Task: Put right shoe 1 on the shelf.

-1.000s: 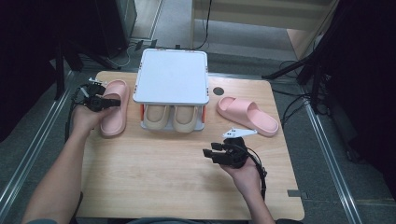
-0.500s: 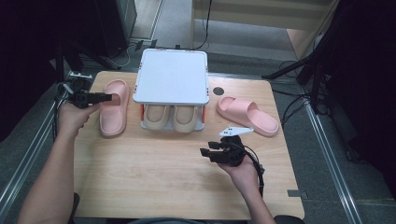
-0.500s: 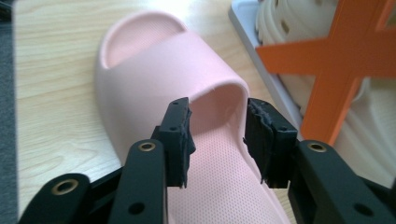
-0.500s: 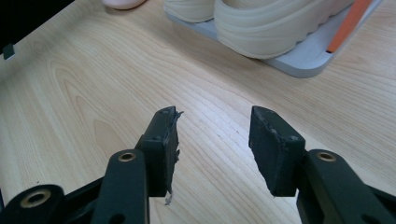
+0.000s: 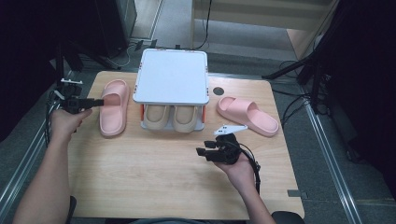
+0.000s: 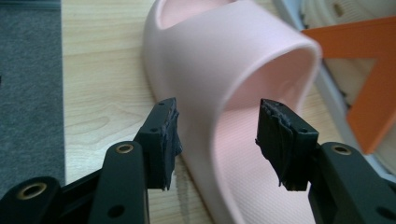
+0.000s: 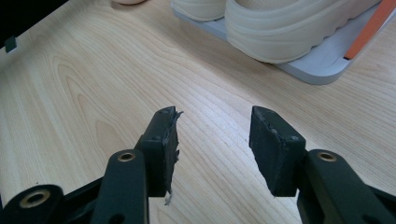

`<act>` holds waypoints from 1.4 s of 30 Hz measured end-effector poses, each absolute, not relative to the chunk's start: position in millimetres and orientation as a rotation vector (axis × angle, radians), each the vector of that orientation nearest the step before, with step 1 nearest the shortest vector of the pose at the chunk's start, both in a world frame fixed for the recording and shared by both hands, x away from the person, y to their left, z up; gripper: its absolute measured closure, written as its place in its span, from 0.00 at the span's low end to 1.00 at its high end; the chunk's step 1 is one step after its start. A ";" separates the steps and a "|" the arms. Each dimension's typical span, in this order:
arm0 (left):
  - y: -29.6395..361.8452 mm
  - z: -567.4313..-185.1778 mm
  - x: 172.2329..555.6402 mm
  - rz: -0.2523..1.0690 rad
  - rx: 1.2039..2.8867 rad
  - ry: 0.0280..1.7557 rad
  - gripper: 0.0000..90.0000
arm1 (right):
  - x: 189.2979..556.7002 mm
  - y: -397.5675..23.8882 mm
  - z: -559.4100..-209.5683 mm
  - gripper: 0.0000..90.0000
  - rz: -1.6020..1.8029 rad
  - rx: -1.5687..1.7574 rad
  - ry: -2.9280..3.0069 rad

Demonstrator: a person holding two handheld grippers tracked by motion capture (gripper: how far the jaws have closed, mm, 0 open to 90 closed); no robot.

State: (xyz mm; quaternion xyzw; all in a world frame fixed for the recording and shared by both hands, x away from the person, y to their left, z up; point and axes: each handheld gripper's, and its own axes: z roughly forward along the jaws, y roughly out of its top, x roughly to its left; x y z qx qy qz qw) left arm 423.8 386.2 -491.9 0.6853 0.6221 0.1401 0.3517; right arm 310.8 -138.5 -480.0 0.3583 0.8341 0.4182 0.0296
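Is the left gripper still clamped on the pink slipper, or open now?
Open. The left gripper has just been opening; its jaws stand apart around the pink slipper's side wall, not pressing it.

A light wooden bench [image 5: 154, 186] with rounded corners stands on grey carpet floor [image 5: 322, 154]. Metal rails [image 5: 334, 163] run along both its sides. Dark stands and black cables [image 5: 299, 70] crowd the floor behind it, beside a pale wooden cabinet [image 5: 261, 18]. Light is even and soft.

Table evenly lit; surroundings dark; close-ups soft.
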 end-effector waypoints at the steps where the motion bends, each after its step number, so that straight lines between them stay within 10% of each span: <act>1: 386.3 -493.6 424.6 0.367 1.774 1.613 0.53 | 310.3 -138.8 -479.8 0.58 1.288 1.110 2.571; 19: 375.1 -514.4 442.9 0.452 1.743 1.614 0.56 | 299.1 -153.6 -481.6 0.58 1.269 1.182 2.526; 42: 372.8 -508.8 442.0 0.429 1.744 1.671 0.90 | 299.4 -151.6 -482.0 0.57 1.270 1.175 2.531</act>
